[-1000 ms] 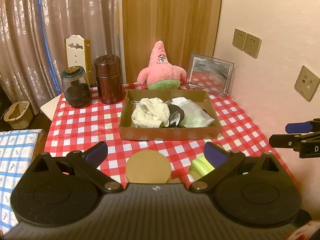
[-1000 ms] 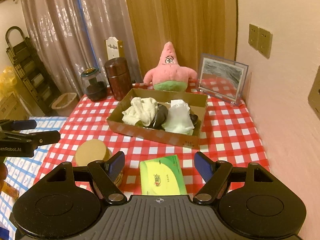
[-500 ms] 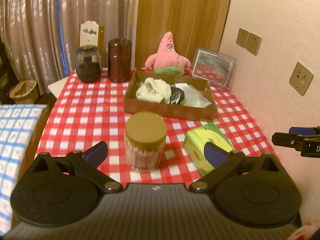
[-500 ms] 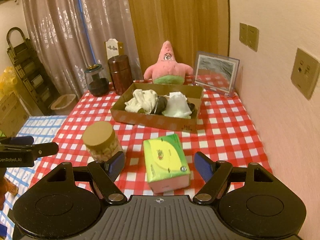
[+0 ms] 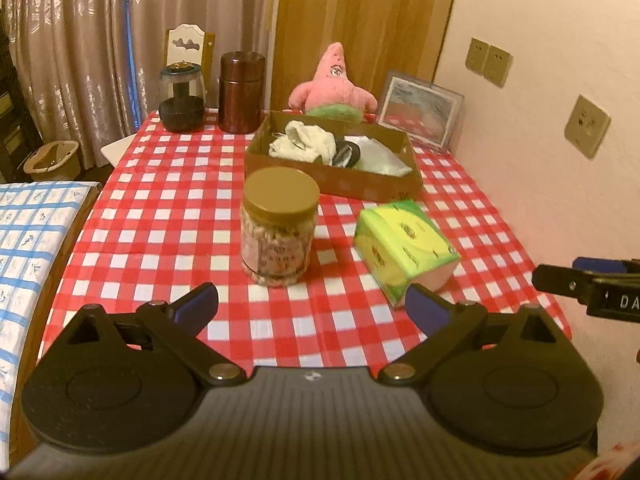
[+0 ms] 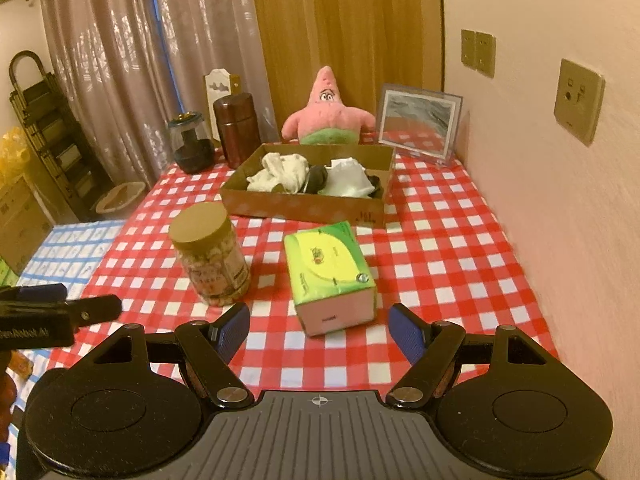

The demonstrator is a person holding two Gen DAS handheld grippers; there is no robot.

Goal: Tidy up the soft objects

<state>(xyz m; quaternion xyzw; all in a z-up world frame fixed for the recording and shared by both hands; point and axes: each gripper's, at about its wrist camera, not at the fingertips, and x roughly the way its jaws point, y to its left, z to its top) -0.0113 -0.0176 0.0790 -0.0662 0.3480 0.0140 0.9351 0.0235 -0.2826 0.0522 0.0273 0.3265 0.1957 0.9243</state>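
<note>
- Both grippers have drawn back toward the near edge since the earlier frames; jar and tissue pack now show whole. Left gripper [image 5: 312, 308] and right gripper [image 6: 318, 326]: jaws open, nothing held.
- Near: tissue pack [image 6: 330, 272] and lidded jar [image 6: 210, 252] stand loose on the surface [image 6: 440, 264], apart from each other.
- Middle: cardboard box [image 6: 304, 204] already holds pale and dark cloths [image 6: 280, 172].
- Far: pink plush star [image 6: 328, 114] sits outside, just behind the box; judged still to sort.
- Room: curtains, wooden panel, wall sockets, framed picture [image 6: 418, 124].
</note>
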